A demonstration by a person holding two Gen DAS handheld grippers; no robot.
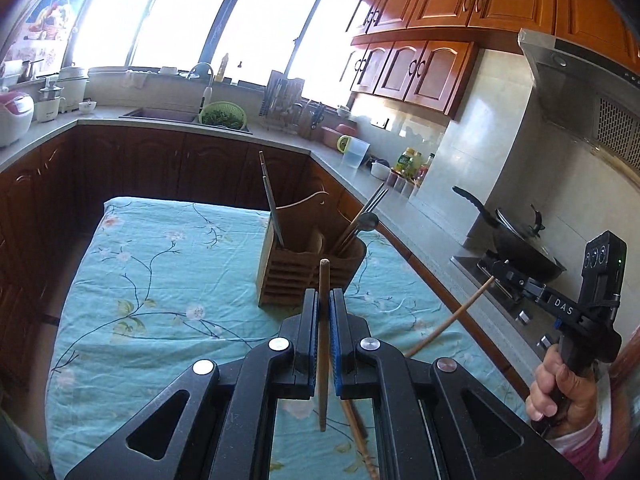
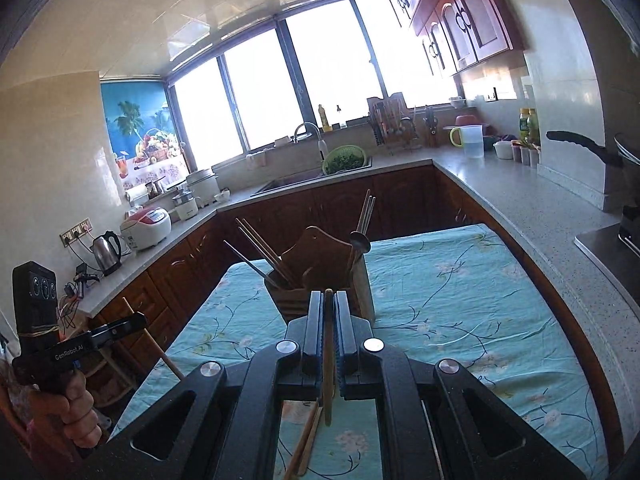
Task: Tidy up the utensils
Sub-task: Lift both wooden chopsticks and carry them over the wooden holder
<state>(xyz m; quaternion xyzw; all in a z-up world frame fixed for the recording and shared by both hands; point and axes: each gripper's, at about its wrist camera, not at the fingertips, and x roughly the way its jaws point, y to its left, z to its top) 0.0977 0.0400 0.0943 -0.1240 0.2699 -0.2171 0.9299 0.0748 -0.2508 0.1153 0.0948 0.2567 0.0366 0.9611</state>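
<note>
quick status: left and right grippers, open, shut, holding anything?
Left gripper: shut on a wooden chopstick.
Right gripper: shut on another wooden chopstick.

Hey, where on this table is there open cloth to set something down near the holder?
Open cloth lies left of the holder, out to the table's left edge, and to its right toward the counter. It is crowded just ahead of both tongs: each grips a chopstick, and loose chopsticks lie beneath.
</note>
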